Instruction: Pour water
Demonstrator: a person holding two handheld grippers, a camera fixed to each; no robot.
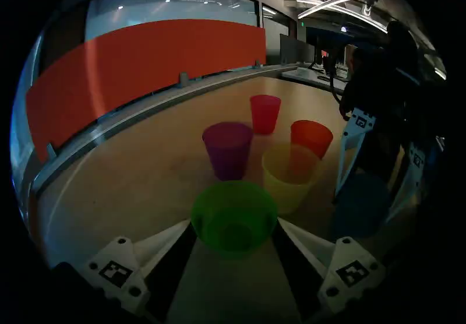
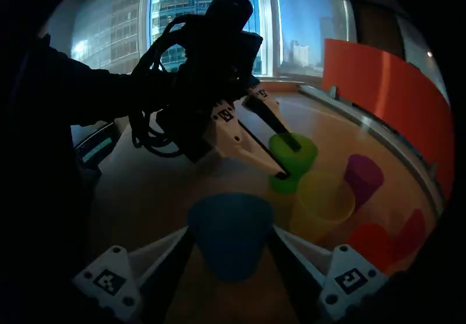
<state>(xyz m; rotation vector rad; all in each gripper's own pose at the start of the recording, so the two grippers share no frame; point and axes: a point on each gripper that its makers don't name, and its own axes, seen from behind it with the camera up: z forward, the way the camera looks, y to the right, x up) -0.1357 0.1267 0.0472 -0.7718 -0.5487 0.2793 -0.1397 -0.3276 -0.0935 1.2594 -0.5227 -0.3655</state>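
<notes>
Left jaws: the left gripper (image 1: 235, 226) pinches the green cup (image 1: 235, 216), with one finger against each side of its wall.
Right jaws: the right gripper (image 2: 231, 232) pinches the blue cup (image 2: 231, 236) the same way, with a finger on either side.
Water: I cannot tell whether either held cup has water in it; both are dim inside.
Loose cups: on the wooden table (image 1: 140, 172), the yellow cup (image 1: 288, 175) stands just beyond the green one. The purple cup (image 1: 227, 149) is beside it on the partition side, the orange cup (image 1: 311, 137) is behind the yellow one, and the red cup (image 1: 265, 113) is farthest off.
Left gripper view: looks down into the green cup's mouth. An orange partition (image 1: 145, 62) runs along the table's long edge. The right gripper stands upright at the right with the blue cup, and a dark figure is behind it.
Right gripper view: shows the left gripper from outside, its fingers flanking the green cup near the middle of the table. A dark sleeve (image 2: 70, 91) and looped cables (image 2: 145, 134) lie behind it. Windows (image 2: 204, 9) past the table's far end show tower blocks.
Writing: square black-and-white coded tags (image 1: 115, 273) sit on the fingers of both grippers; they carry patterns, not letters.
</notes>
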